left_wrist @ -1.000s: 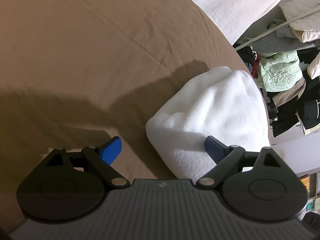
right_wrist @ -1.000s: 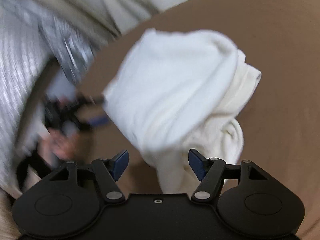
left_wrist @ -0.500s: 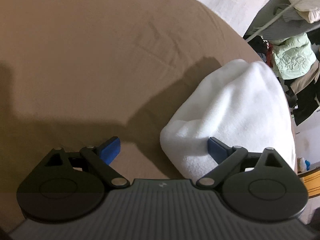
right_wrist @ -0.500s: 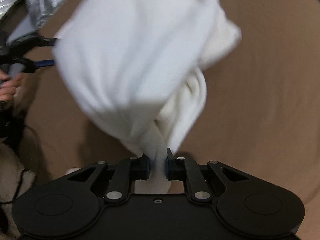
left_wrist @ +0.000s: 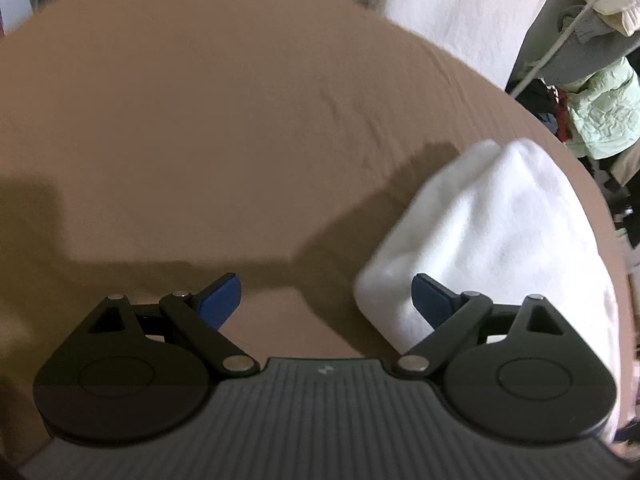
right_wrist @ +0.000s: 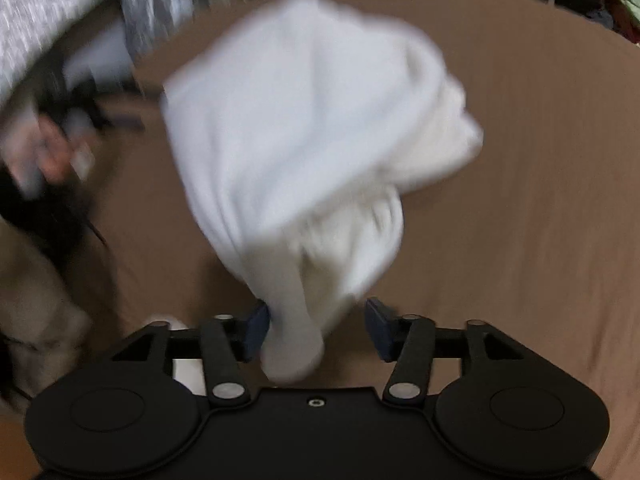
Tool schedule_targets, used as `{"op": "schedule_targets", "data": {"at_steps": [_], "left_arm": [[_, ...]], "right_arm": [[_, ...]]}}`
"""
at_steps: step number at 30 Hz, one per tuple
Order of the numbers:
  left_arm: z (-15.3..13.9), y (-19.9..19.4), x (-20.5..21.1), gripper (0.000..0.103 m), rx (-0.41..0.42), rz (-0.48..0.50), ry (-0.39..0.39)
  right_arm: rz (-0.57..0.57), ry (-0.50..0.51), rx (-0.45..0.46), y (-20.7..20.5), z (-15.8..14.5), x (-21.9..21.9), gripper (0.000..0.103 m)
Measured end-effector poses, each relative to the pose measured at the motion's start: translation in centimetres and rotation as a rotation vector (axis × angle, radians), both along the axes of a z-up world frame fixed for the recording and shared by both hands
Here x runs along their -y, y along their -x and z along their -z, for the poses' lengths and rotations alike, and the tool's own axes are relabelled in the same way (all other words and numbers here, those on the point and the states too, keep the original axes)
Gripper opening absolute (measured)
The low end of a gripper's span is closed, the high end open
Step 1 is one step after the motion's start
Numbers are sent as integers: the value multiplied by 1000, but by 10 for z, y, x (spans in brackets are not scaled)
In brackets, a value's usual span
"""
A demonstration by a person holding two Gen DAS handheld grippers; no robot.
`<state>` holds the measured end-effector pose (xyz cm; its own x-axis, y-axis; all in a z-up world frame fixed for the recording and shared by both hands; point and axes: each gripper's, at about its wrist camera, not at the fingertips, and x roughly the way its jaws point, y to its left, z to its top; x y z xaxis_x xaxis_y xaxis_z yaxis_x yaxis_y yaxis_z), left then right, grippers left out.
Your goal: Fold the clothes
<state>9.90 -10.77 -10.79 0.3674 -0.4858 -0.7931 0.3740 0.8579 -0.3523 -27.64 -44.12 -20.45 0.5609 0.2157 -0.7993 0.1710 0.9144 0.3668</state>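
A white fleece garment lies bundled on the brown bed sheet. My left gripper hovers above the sheet, open, with nothing between its fingers. The bundle's near corner lies just behind its right finger. In the blurred right wrist view the same garment trails a twisted end down between the jaws of my right gripper. Those jaws are opening. The left pad brushes the cloth and the right pad stands apart from it. A person's hand holds the other gripper at the far left.
A white quilt hangs past the bed's far edge. A heap of clothes with a pale green jacket fills the right side. Grey patterned fabric lies at the upper left in the right wrist view.
My right gripper was open, closed on the garment's twisted end half a second ago, and has now opened off it. My left gripper has risen and tilted, still open.
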Motion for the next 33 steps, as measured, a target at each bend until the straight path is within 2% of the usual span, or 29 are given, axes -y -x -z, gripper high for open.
{"op": "schedule_targets", "data": {"at_steps": [3, 5, 7, 9, 11, 14, 16, 19, 21, 24, 28, 30, 31, 33], "left_arm": [[-1, 3, -8, 93, -70, 16, 79], [-1, 12, -8, 93, -85, 18, 86], [-3, 28, -4, 93, -64, 31, 60], [2, 42, -2, 93, -79, 46, 69], [11, 49, -3, 93, -112, 46, 99], [28, 41, 1, 93, -146, 38, 131], [39, 32, -1, 94, -156, 15, 165], [47, 23, -1, 98, -132, 7, 212], [53, 18, 1, 103, -113, 19, 231], [59, 5, 1, 103, -90, 11, 282], [62, -13, -10, 103, -42, -102, 337], [70, -28, -11, 103, -37, -115, 356], [75, -32, -10, 102, -62, -100, 383], [85, -38, -8, 101, -166, -33, 468]], "right_arm": [[123, -78, 125, -10, -8, 20, 89], [216, -128, 169, -24, -2, 37, 89], [303, -231, 128, -37, 21, 54, 89], [375, -302, 74, -47, 45, 68, 89], [421, -278, 65, -56, 53, 72, 89], [428, -266, 85, -79, 54, 73, 89], [439, -310, 77, -95, 58, 78, 89], [468, -374, 45, -110, 76, 86, 91], [489, -421, 49, -114, 86, 89, 100], [500, -467, 63, -126, 91, 91, 102], [472, -462, 82, -140, 85, 85, 101], [432, -419, 104, -144, 76, 79, 91], [414, -396, 113, -146, 72, 76, 90], [399, -360, 129, -148, 66, 72, 78]]}}
